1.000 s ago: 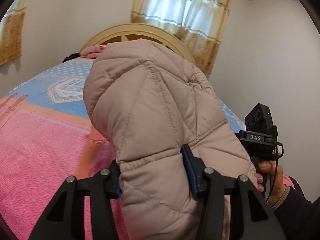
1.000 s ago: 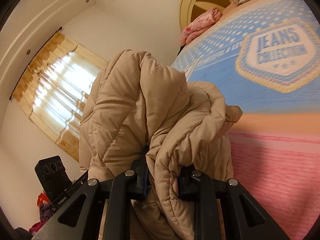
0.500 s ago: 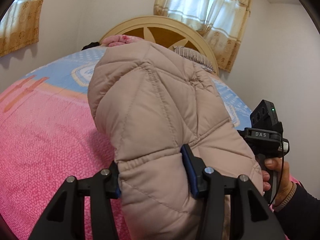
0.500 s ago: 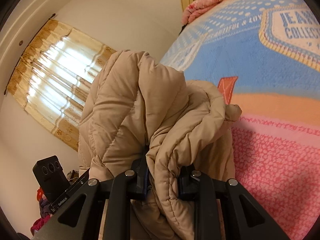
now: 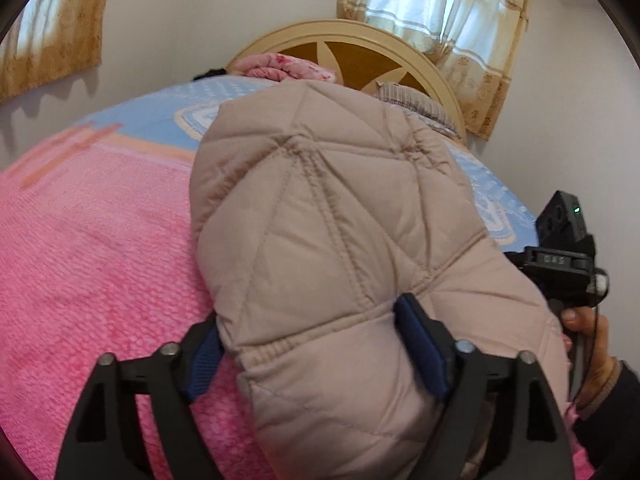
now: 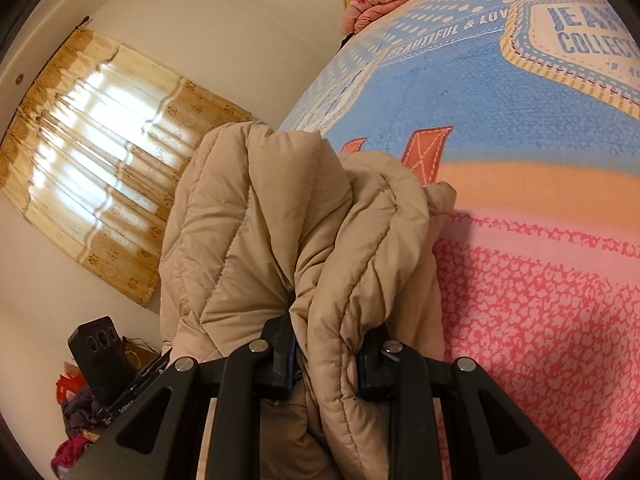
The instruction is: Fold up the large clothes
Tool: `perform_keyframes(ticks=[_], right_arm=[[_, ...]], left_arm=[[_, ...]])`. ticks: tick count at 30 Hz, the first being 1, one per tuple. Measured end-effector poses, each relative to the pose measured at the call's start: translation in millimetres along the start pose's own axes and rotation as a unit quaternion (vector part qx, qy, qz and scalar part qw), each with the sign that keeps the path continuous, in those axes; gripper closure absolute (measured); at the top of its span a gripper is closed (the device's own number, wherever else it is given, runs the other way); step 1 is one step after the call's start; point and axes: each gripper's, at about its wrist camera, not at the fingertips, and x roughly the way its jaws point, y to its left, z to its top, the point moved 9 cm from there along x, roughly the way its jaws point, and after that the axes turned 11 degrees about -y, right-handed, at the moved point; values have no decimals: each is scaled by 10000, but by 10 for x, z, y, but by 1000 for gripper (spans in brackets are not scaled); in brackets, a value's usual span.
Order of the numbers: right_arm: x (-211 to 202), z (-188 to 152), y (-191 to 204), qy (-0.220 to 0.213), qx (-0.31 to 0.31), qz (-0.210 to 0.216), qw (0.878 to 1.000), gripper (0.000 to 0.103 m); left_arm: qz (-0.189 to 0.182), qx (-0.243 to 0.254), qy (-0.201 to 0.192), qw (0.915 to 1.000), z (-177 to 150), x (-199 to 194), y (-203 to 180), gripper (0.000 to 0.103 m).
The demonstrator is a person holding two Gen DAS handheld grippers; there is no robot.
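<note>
A beige quilted puffer jacket point(image 5: 344, 216) is held bunched between both grippers over the bed. My left gripper point(image 5: 316, 344) is shut on a thick padded part of the jacket, its blue pads pressed into both sides. My right gripper point(image 6: 326, 354) is shut on a folded edge of the same jacket point(image 6: 280, 216), which rises in front of it and hides the fingertips. The right gripper's body also shows in the left wrist view point(image 5: 560, 260), held by a hand.
The bed's pink and blue blanket point(image 5: 88, 264) lies under the jacket and shows in the right wrist view point(image 6: 540, 300). A wooden headboard point(image 5: 360, 44), a pink folded cloth point(image 5: 284, 68) and a striped pillow point(image 5: 416, 100) are at the far end. Curtained windows point(image 6: 100, 152) flank the bed.
Both grippers have moved down and forward over the bed with the jacket still held. More of the bed surface shows now, and the jacket hangs closer to the blanket.
</note>
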Motion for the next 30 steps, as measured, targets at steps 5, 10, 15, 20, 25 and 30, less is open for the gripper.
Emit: perform_keyframes(ticks=[5, 10, 15, 20, 25, 30], right_arm=[[43, -40, -7, -20, -120, -187, 9998, 76], [44, -28, 3, -26, -237, -379, 9990, 74], [50, -32, 1, 20, -310, -539, 9981, 72], [63, -13, -3, 14, -343, -593, 9977, 67], [-233, 162, 183, -529, -721, -1185, 9889, 34], [-688, 239, 661, -1082, -1408, -1407, 9740, 34]], left_arm=[[266, 174, -102, 9994, 27, 18, 40, 3], [331, 184, -80, 9992, 26, 43, 67, 0], [389, 186, -54, 9991, 14, 55, 94, 0], [483, 205, -54, 9986, 37, 25, 103, 0], [1005, 440, -361, 9933, 263, -380, 126, 0], [1021, 569, -957, 9885, 531, -974, 37, 0]])
